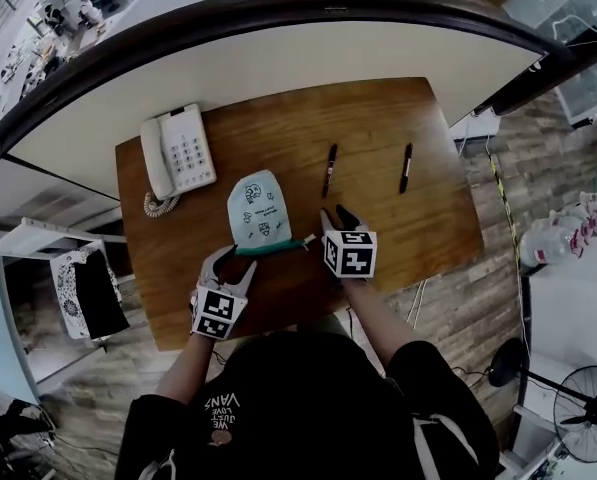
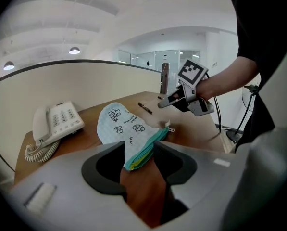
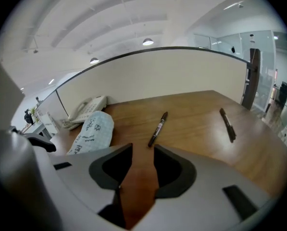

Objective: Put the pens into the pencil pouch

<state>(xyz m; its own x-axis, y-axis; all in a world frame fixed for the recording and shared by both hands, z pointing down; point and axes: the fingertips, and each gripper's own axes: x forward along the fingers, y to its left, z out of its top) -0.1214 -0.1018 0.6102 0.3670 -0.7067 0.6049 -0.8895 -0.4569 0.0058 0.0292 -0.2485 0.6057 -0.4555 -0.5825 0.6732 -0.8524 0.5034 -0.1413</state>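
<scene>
A pale blue pencil pouch [image 1: 256, 206] with small drawings lies on the wooden desk [image 1: 378, 118], its teal zip edge toward me. My left gripper [image 1: 233, 261] is shut on the zip end of the pouch [image 2: 119, 124], which fills the gap between the jaws of the left gripper [image 2: 139, 150]. Two black pens lie beyond: the nearer pen [image 1: 330, 170] just past my right gripper [image 1: 335, 215], the other pen [image 1: 406, 167] farther right. The right gripper [image 3: 143, 150] is open and empty, its jaws pointing at the nearer pen [image 3: 157, 128]; the far pen [image 3: 227, 124] lies to the right.
A white desk telephone [image 1: 178, 151] with a coiled cord sits at the desk's back left. A curved cream partition [image 1: 308, 43] bounds the far side. To the right on the floor stand a fan [image 1: 588, 408] and white bottles [image 1: 563, 233].
</scene>
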